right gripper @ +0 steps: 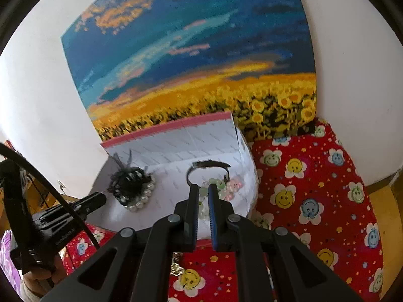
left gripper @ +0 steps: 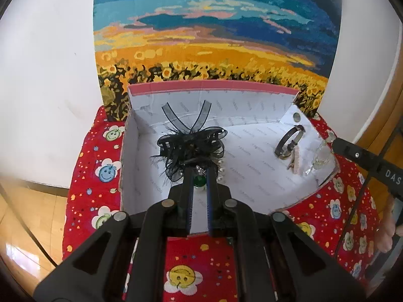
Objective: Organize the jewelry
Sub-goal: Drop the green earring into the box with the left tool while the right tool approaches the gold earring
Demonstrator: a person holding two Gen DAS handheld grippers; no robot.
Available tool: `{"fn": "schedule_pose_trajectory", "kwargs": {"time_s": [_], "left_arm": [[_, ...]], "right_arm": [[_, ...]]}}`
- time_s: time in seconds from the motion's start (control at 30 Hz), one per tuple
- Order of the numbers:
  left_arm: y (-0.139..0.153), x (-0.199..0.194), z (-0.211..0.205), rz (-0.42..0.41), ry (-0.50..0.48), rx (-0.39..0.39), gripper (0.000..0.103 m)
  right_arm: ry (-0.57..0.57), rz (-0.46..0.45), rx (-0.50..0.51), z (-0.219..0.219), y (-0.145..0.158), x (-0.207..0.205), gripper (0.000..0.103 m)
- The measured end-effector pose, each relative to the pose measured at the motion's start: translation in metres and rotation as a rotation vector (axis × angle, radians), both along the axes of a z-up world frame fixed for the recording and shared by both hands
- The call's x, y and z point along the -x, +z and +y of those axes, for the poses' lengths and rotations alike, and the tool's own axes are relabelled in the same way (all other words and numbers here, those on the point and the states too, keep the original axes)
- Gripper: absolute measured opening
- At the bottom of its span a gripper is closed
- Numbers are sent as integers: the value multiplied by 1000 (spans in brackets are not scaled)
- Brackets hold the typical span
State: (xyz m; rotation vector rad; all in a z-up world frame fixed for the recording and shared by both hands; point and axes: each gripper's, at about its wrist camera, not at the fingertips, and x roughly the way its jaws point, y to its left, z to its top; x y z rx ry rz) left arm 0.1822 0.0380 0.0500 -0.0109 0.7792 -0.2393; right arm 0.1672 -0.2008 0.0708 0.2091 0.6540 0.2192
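Left gripper, jaws clenched on a pearl bracelet beside the black bow, inside the open box. Right gripper grasps a pale bead bracelet just short of the watch; bare box floor lies between both jaws.

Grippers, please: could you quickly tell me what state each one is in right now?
Left gripper: jaws nearly shut; whether they grip the green bead cannot be told.
Right gripper: jaws nearly shut over the pale bead bracelet; grip unclear.

My left gripper fingertips cover most of a green item, so I cannot identify it. The right wrist view is motion-blurred; beads behind my right gripper stay indistinct (contact unclear).
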Motion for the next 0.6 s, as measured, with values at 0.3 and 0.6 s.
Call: {"fn": "schedule_pose_trajectory", "kwargs": {"time_s": [0.3,0.6], "left_arm": [[-10,0,-1,21,28,-35,47],[3,17,-3,24,38,-43,53]], "right_arm": [[-6,45,-61,-6,-5,-1,26],[21,35,-73,-1,8,22,40]]}}
